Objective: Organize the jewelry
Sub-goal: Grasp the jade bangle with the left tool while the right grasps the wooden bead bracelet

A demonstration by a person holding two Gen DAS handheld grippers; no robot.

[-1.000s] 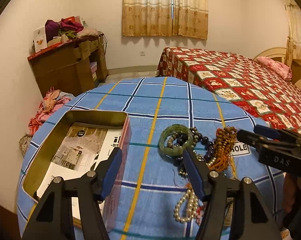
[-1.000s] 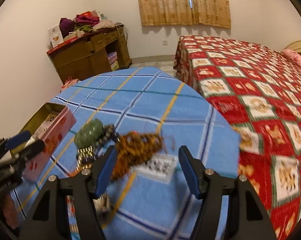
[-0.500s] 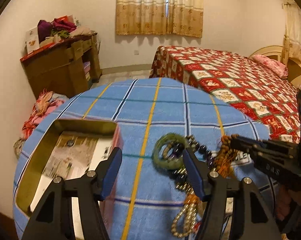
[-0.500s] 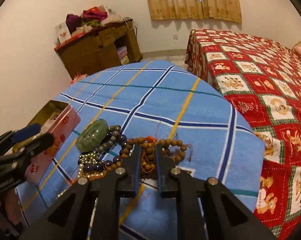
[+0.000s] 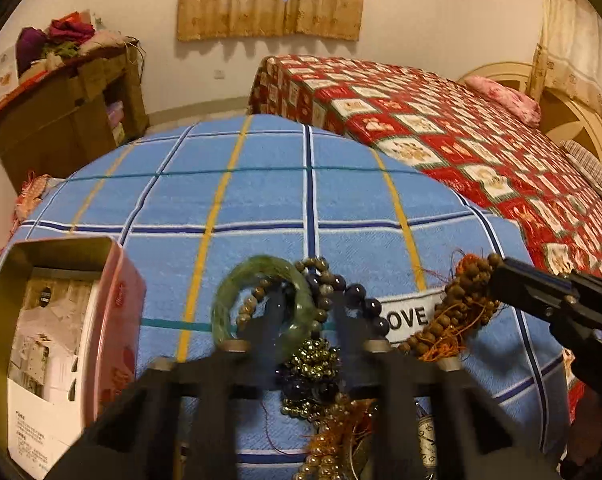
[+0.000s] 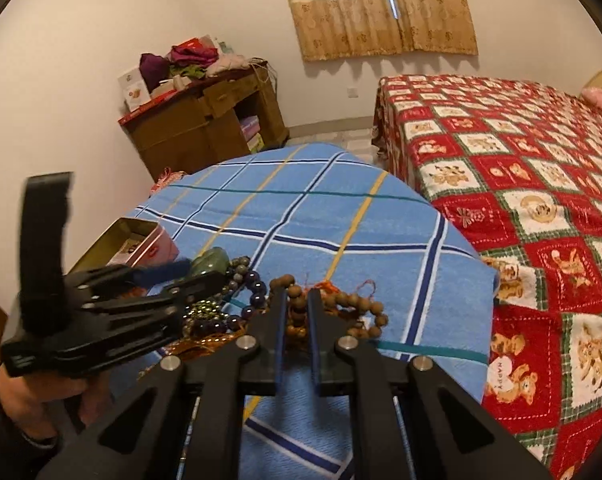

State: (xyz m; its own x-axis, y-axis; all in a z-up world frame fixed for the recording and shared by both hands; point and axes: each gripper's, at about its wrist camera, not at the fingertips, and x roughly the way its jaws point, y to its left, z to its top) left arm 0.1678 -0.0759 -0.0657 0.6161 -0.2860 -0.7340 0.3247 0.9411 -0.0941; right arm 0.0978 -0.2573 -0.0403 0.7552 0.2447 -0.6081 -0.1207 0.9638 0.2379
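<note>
A pile of jewelry lies on the blue plaid cloth. My left gripper has its fingers narrowed around the rim of a green jade bangle, with dark bead strands beside it. The frame is blurred, so contact is unclear. My right gripper is shut on a brown wooden bead strand with orange thread; this strand also shows in the left wrist view. An open pink tin with paper inside sits to the left.
Gold and pearl bead strands and a small watch face lie near the cloth's front edge. A red patterned bed is to the right. A brown cabinet with clothes stands by the far wall.
My left gripper moved forward over the pile and its fingers narrowed around the jade bangle. My right gripper closed on the brown bead strand and stays shut on it.
</note>
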